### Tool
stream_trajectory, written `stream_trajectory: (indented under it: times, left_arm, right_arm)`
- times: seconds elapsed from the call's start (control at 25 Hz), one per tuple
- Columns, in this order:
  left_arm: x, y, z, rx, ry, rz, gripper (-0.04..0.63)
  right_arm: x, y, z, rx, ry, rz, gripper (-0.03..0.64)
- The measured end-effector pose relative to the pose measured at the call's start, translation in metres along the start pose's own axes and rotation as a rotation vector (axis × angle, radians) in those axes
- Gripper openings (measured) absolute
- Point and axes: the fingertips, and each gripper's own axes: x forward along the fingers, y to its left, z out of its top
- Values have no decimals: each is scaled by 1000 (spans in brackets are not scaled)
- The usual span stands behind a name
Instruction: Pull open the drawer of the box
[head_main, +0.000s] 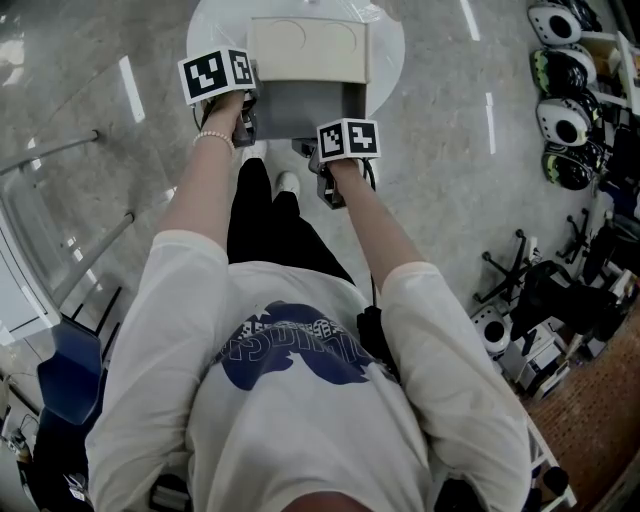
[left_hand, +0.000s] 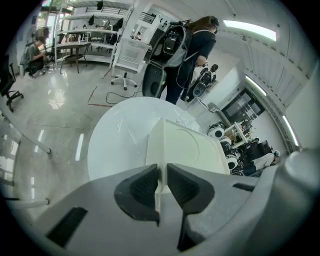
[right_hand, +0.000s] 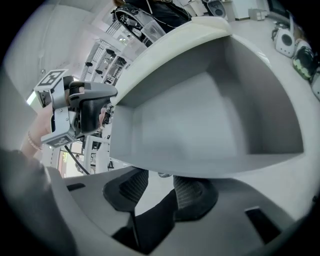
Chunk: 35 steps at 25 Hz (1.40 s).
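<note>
Two grippers at the box (left_hand: 185, 145), which sits on a round white table (left_hand: 115, 140). The left gripper (left_hand: 161, 187) pinches the box's near corner edge between its pads. The right gripper (right_hand: 160, 187) has its jaws spread, pads gripping nothing, just under the front lip of the drawer (right_hand: 200, 115). The drawer stands pulled out toward the person.

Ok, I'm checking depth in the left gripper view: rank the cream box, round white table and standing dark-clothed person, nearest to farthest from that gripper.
1. Cream box, its edge between the jaws.
2. Round white table, beneath the box, spreading left.
3. Standing dark-clothed person, beyond the table's far edge.
</note>
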Motion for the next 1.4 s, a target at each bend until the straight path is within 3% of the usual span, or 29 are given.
stream_trajectory:
  times: [0.32,0.52,0.8,1.04,1.4]
  left_arm:
    - [-6,0,-6,35,-9,-16,67]
    - [-41,-11,0,69,-88,-22,67]
    - [-139,-41,13,191,-308,-48,67]
    - [-225,-76,29,349,-550,-17,39]
    - [-307,-103,29,501,-872,61,9]
  right_arm:
    - [-38,6,-16,88,-73,96,164]
    - [-97,7,-4,122,-227,125,164]
    - [-195,27,36,-22,-547,28,140]
    - [-266,81,78,-227,-847,-7,44]
    - [-329,138,96,-575,-1110,-196,-2]
